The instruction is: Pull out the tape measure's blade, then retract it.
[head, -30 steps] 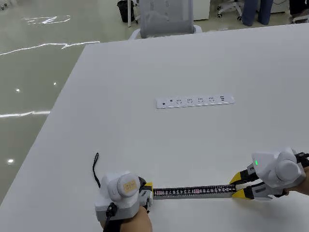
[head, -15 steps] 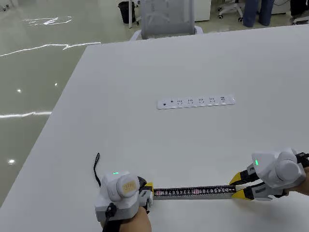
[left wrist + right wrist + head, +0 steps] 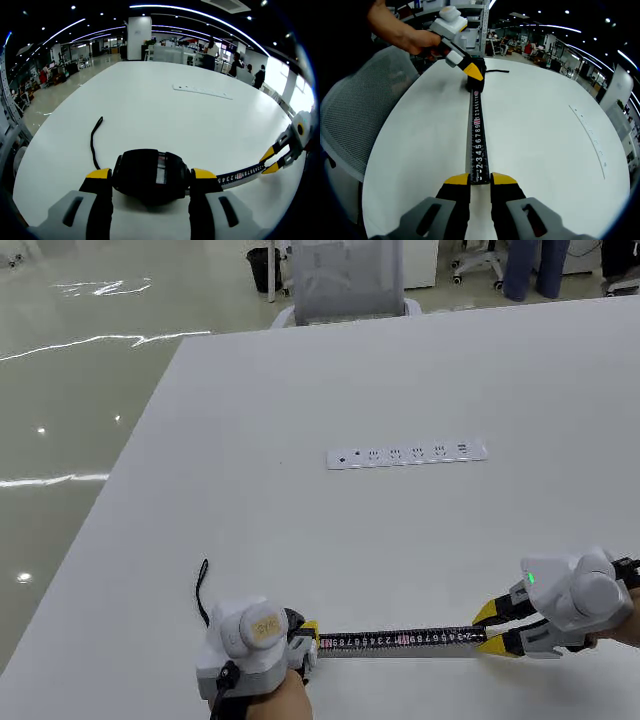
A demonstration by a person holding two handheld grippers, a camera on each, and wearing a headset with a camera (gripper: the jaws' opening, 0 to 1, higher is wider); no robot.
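Your right claw [image 3: 480,180] is clamped on the free end of the blade [image 3: 477,135], its yellow jaws pressed together over the tip. Your left claw [image 3: 151,176] is closed around the tape measure's case [image 3: 150,162], which sits on the worktop [image 3: 300,420] near its front edge, with its black strap [image 3: 94,142] trailing off behind it. The blade runs straight and low over the surface between your two hands, numbers facing up. Compared with a second ago, the right claw sits a touch closer to the case and the exposed stretch of blade looks slightly shorter, while the left claw and the case have barely shifted. The power strip [image 3: 405,453] farther back has also slid a little in the head view, so some of that difference is your own head moving rather than the tape. Taken together, this suggests the pull-out is finished and you are just starting to feed the blade back, with nearly all of the retraction left to do. Keep the tip pinched and walk it in slowly along the line of the case mouth; if you let go now, the spring will likely whip the blade home.
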